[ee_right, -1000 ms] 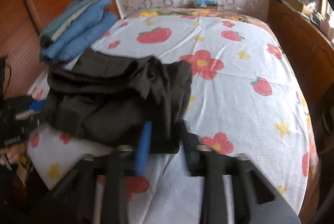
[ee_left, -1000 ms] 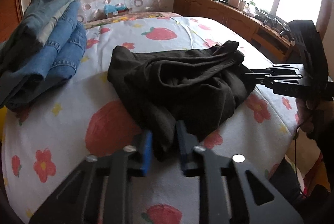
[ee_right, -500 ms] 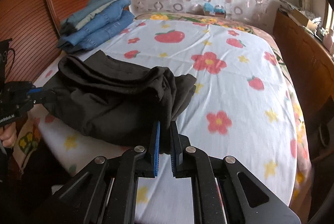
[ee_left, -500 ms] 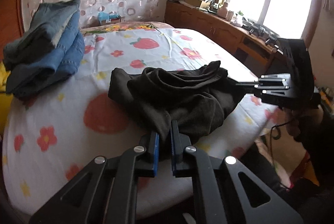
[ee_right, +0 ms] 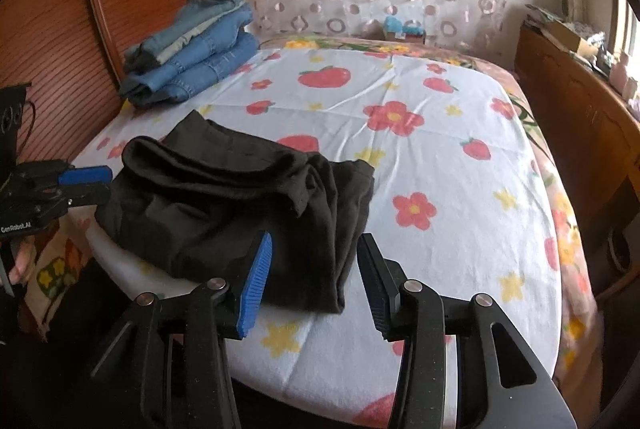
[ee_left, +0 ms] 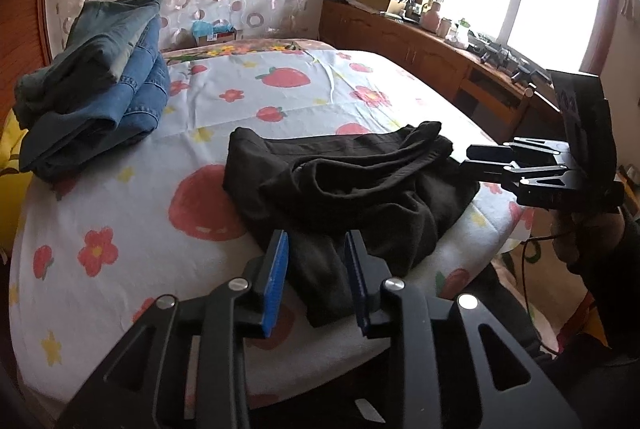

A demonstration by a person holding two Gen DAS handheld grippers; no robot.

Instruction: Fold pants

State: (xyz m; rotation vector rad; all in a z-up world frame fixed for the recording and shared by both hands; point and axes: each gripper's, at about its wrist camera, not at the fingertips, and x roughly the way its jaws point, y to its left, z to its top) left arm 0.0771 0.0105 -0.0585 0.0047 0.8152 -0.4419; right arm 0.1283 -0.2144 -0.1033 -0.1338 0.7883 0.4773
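Nearby: folded jeans (ee_left: pixel 96 85) beyond dark pants (ee_left: pixel 352 185).

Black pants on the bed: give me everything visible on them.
The black pants, soft matte fabric, lie in a rumpled, loosely bunched heap near the front edge of the strawberry-and-flower bedsheet. Folds overlap; no leg lies flat. One end hangs slightly over the mattress edge. The left gripper and right gripper are both open at opposite ends, fabric lying between their fingers, not clamped. The folded blue jeans stack sits apart.
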